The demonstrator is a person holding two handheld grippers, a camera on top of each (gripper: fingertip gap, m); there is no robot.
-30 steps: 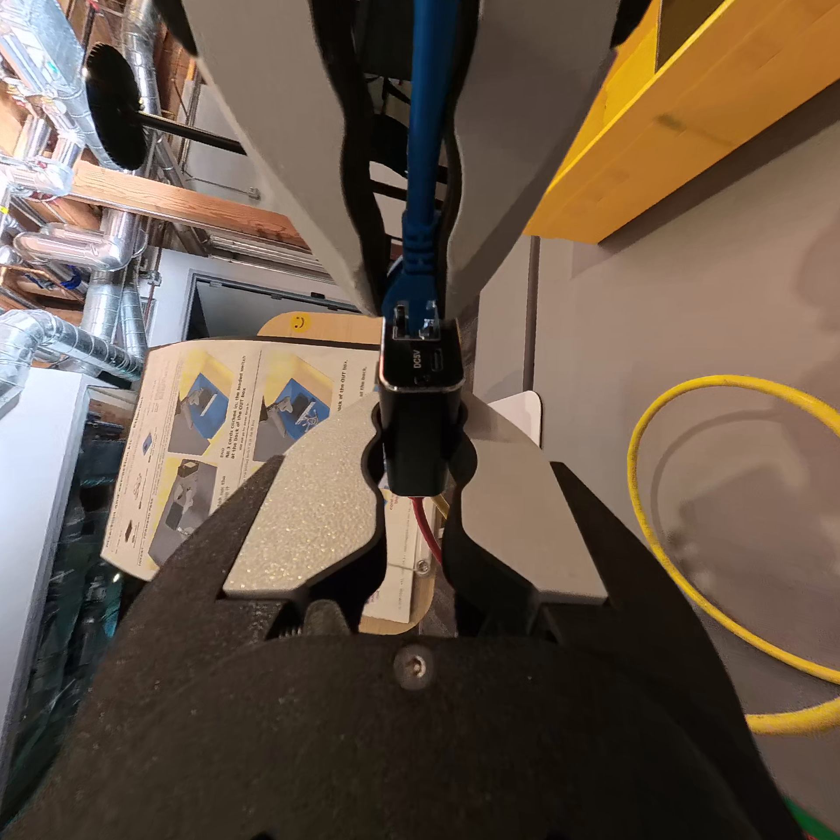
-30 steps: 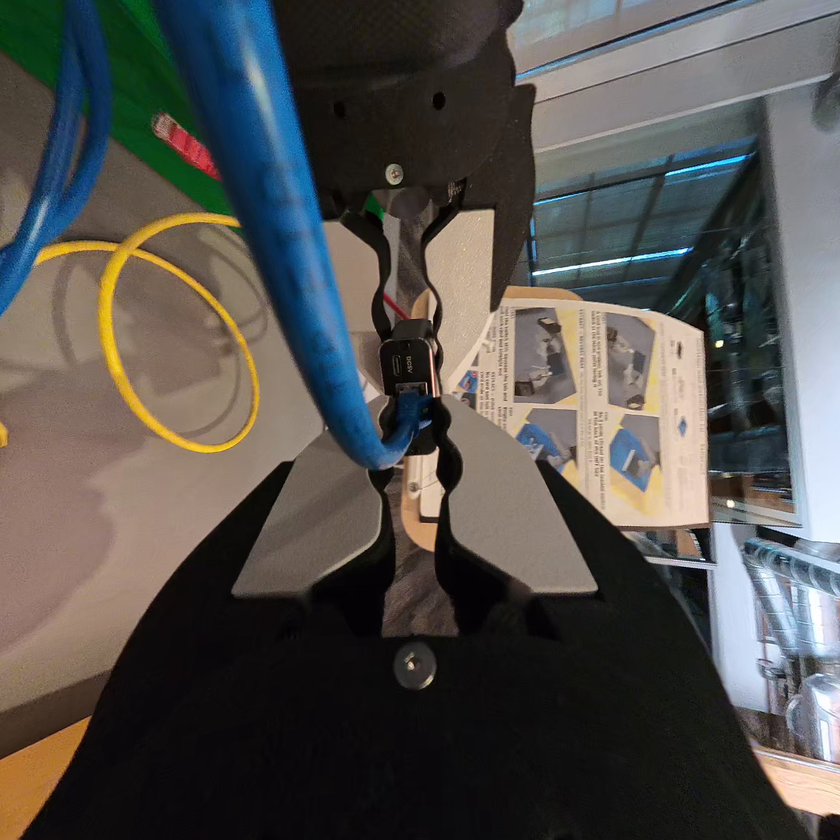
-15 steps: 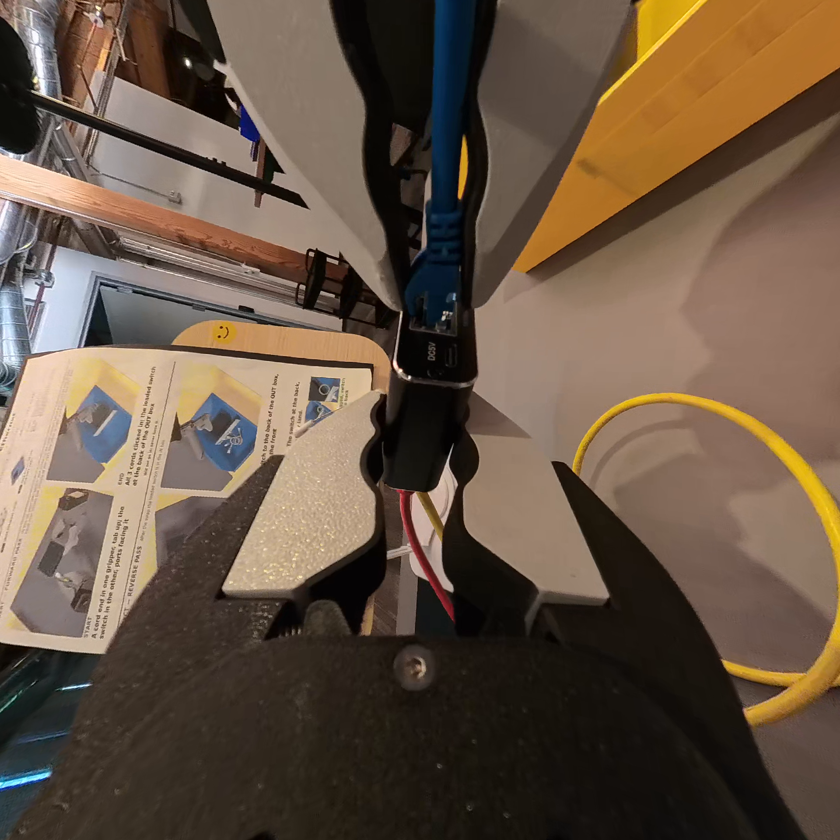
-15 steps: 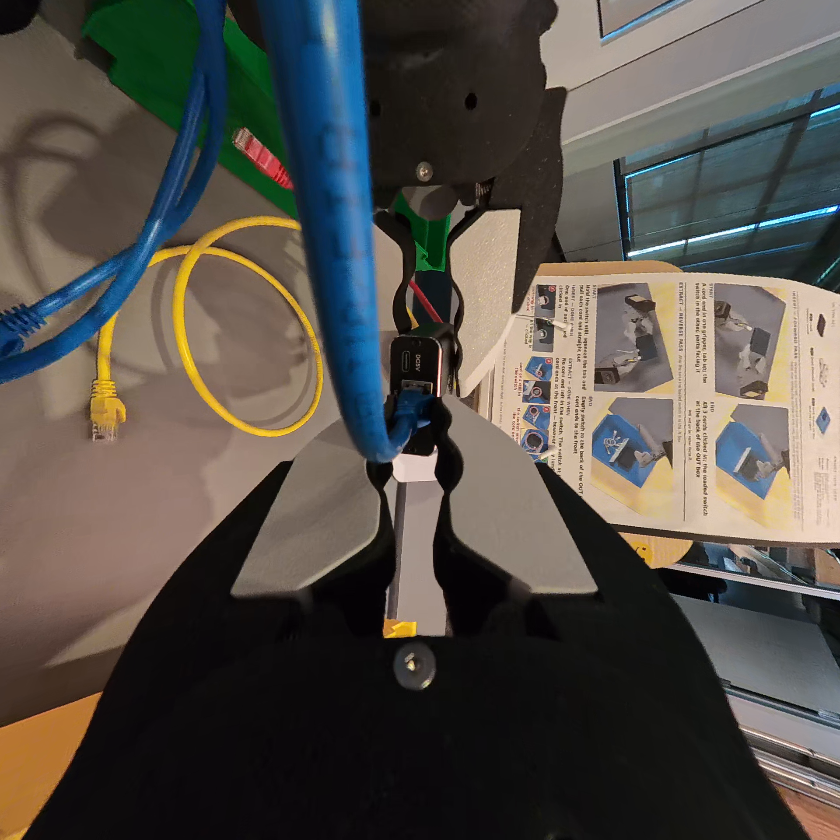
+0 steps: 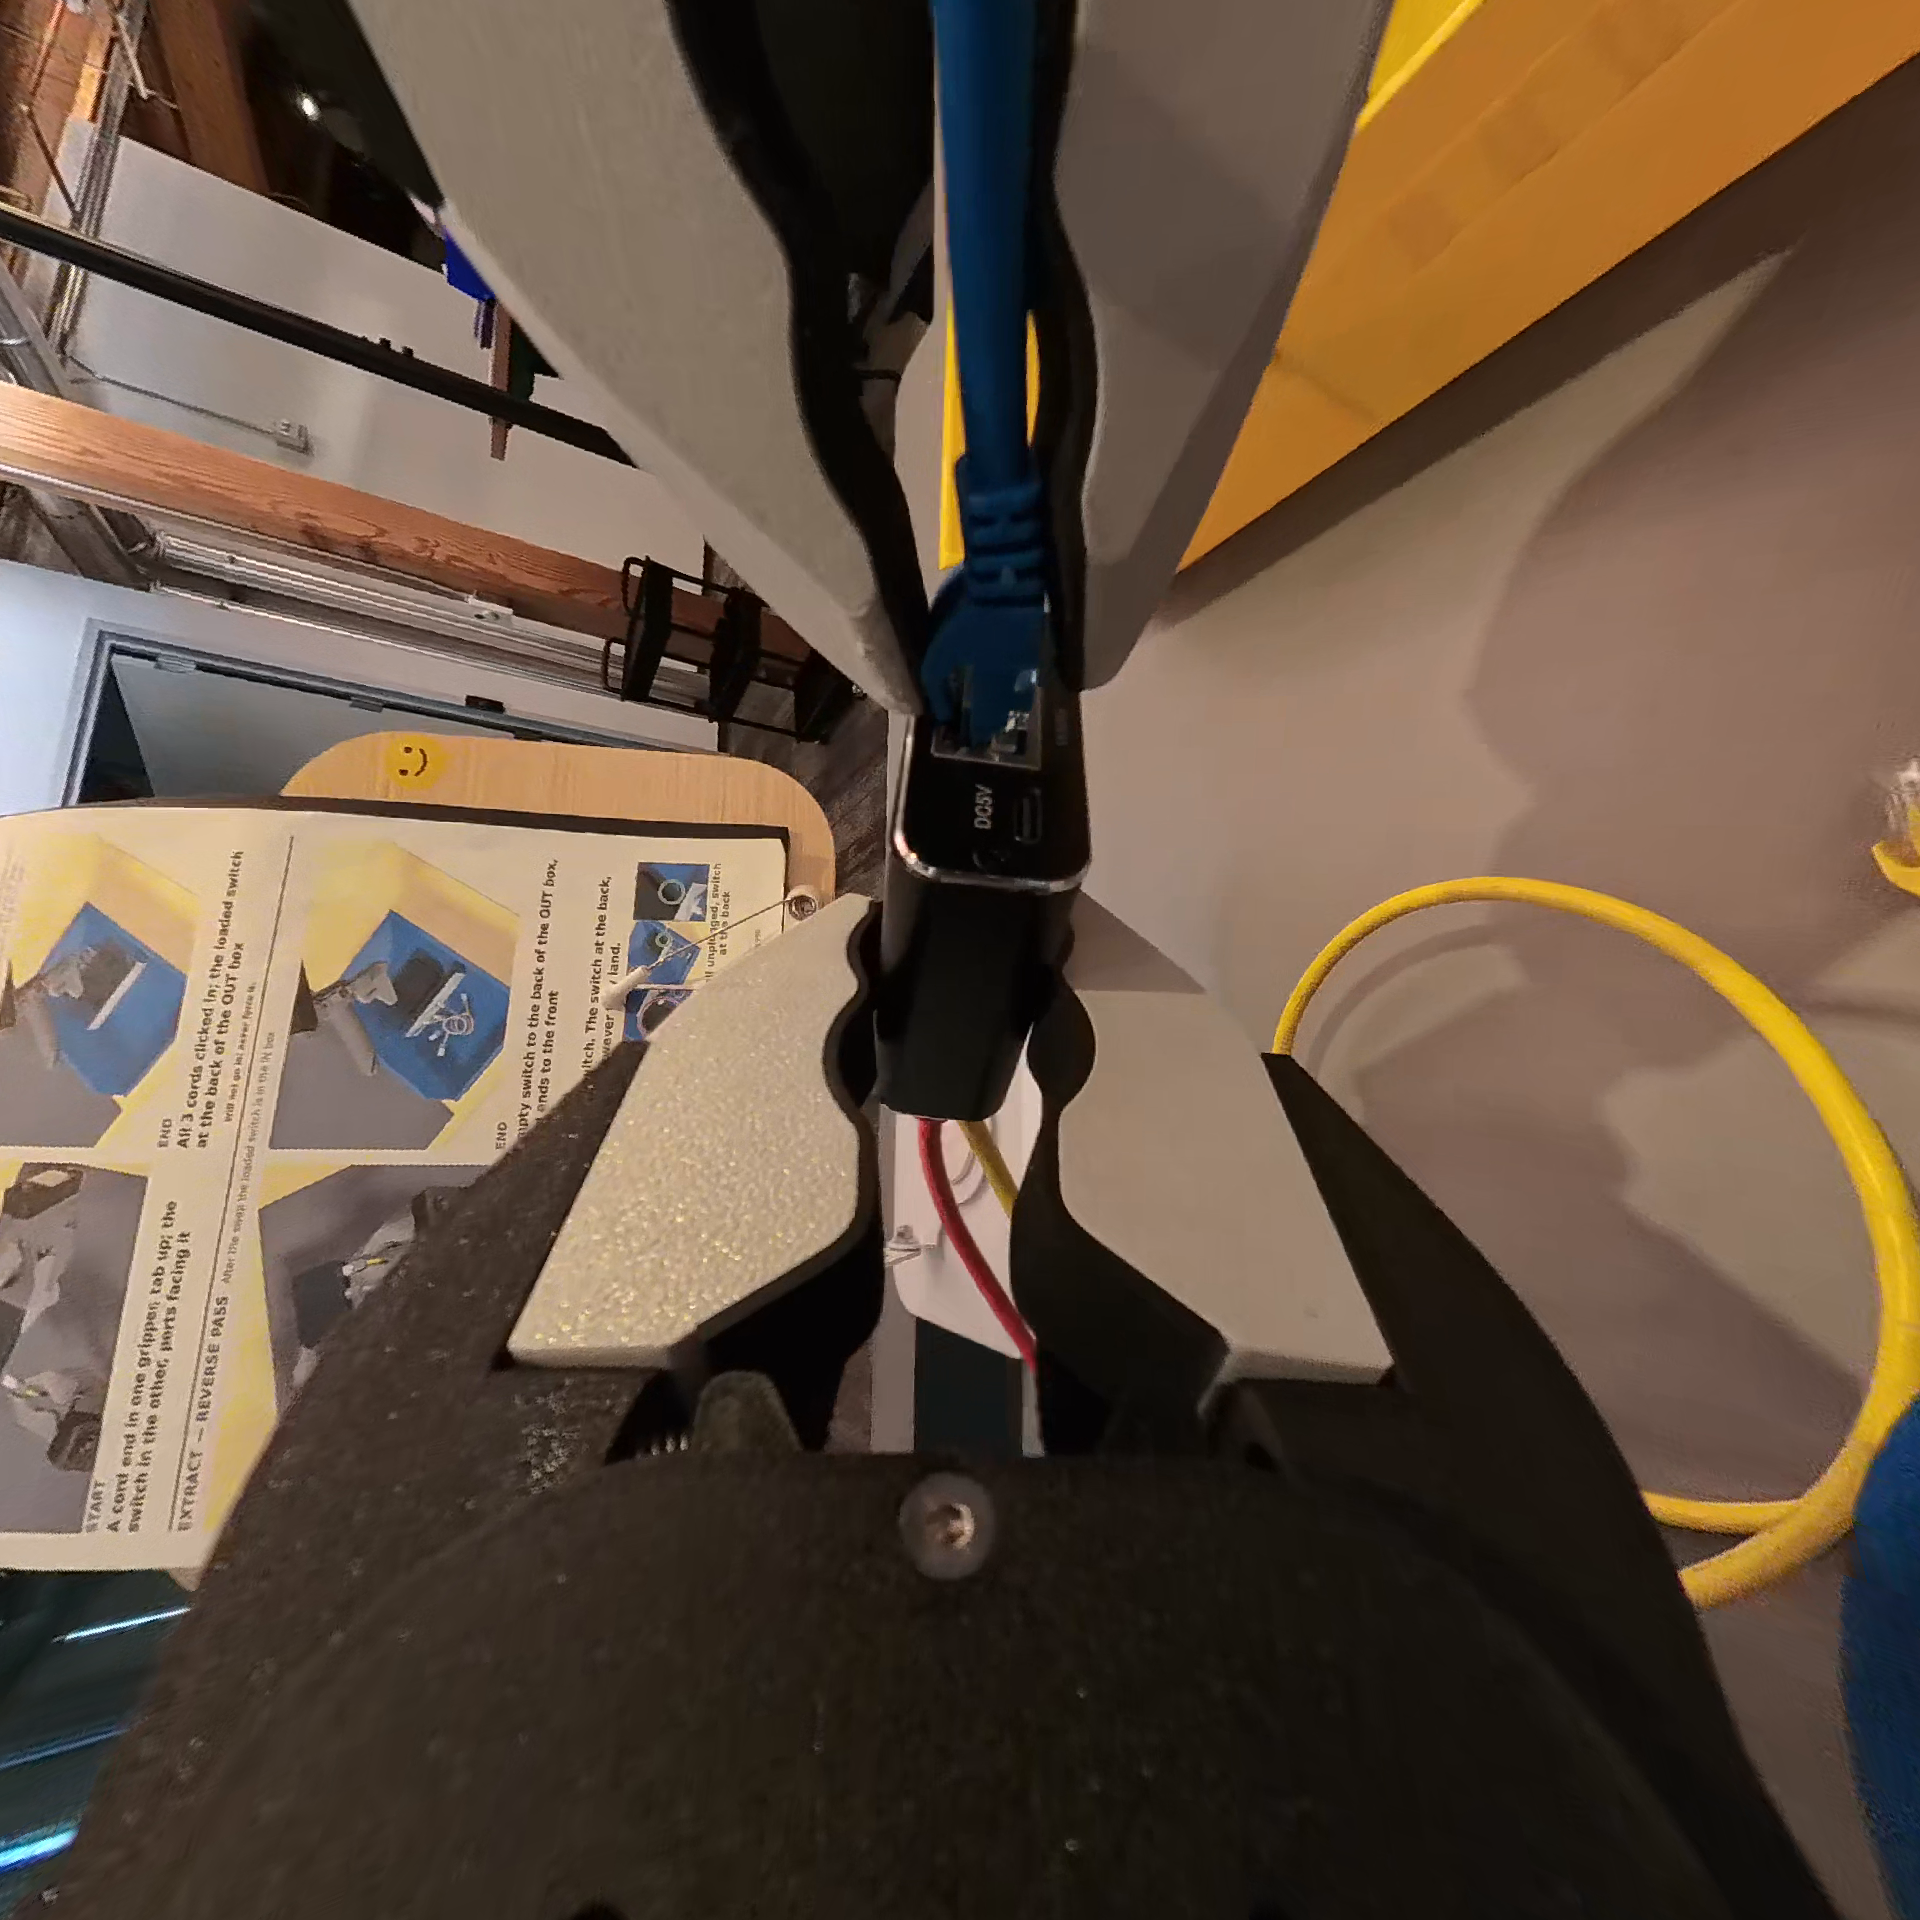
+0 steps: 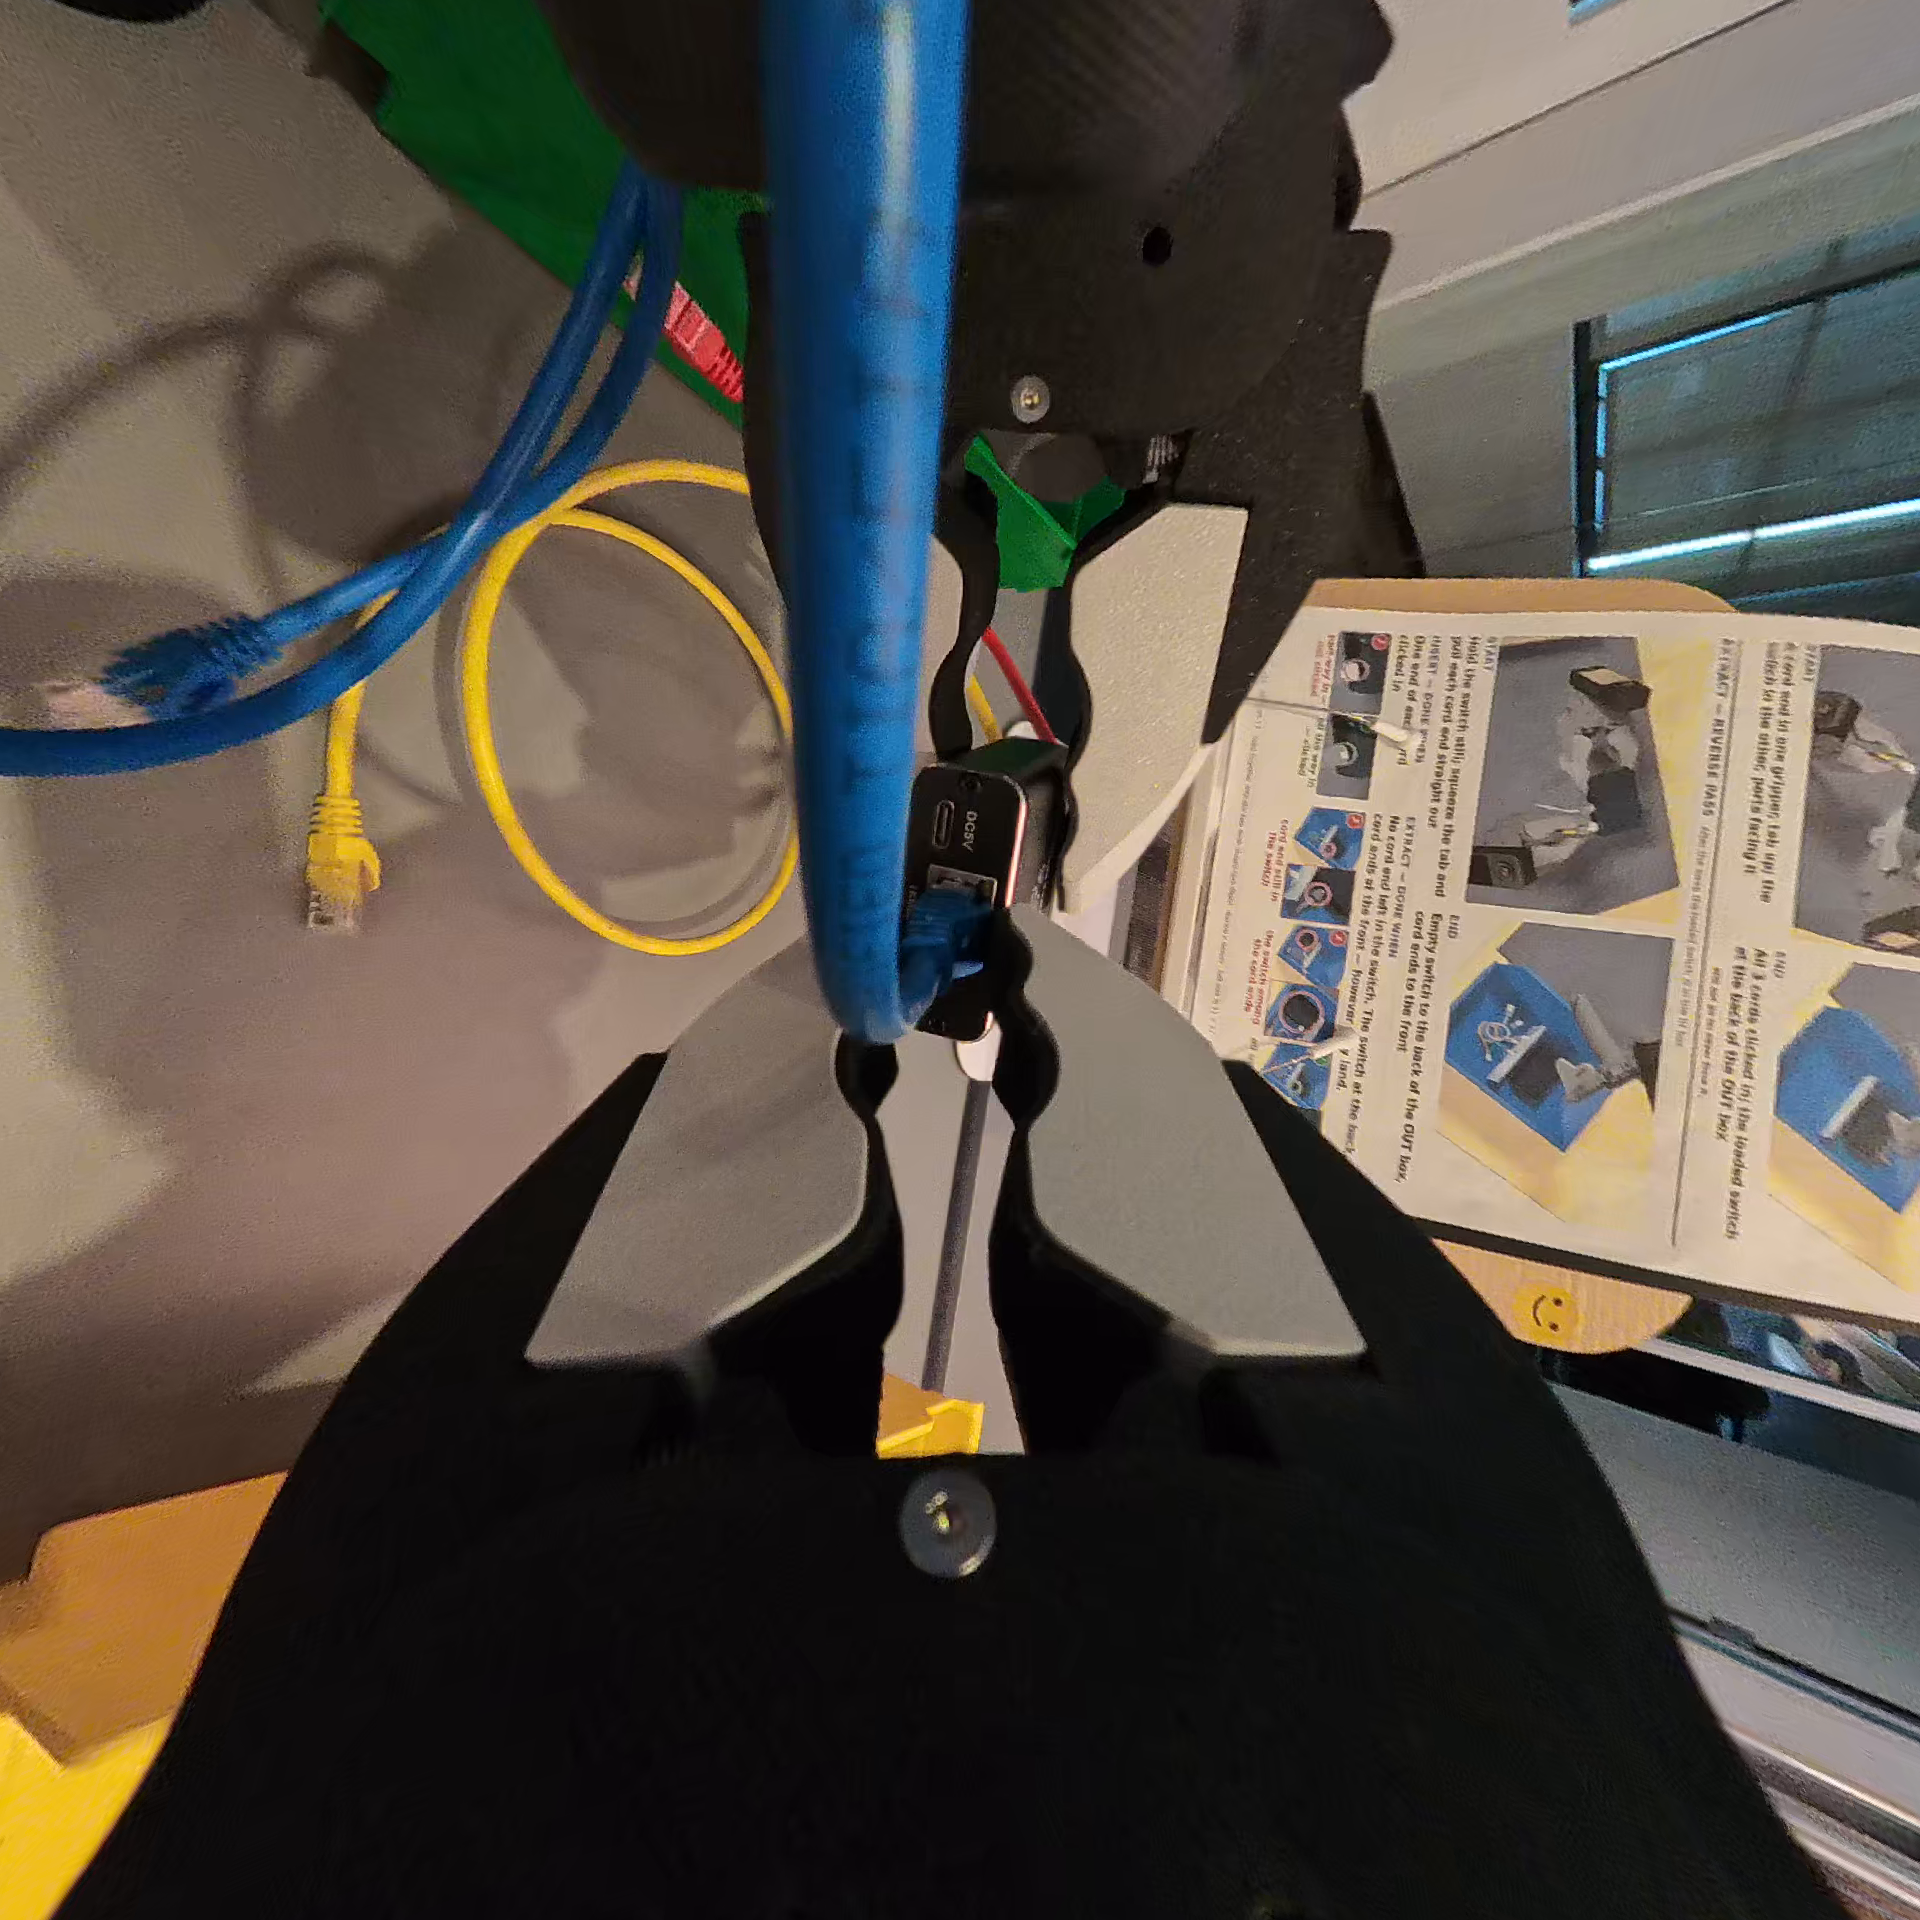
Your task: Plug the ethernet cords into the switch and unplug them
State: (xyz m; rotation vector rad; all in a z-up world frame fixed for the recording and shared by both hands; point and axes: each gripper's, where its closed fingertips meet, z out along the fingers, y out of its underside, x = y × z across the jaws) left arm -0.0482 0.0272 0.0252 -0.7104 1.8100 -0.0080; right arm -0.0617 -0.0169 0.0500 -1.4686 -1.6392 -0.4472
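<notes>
Grey tabletop, shadowed. Yellow ethernet cord looped flat on it, plug end beside the loop. Blue cord lying across, crossing the yellow one, its plug resting on the surface. Green block and yellow box at the edges.

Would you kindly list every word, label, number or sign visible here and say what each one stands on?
I will not copy the wording; here is where it stands.
Black switch, in the left tongs: short white marking beside a small port.
Instruction sheet on the wooden board: printed headings, captions, photos.
Wooden board: yellow smiley sticker.
Blue cord: any print too blurred.
</notes>
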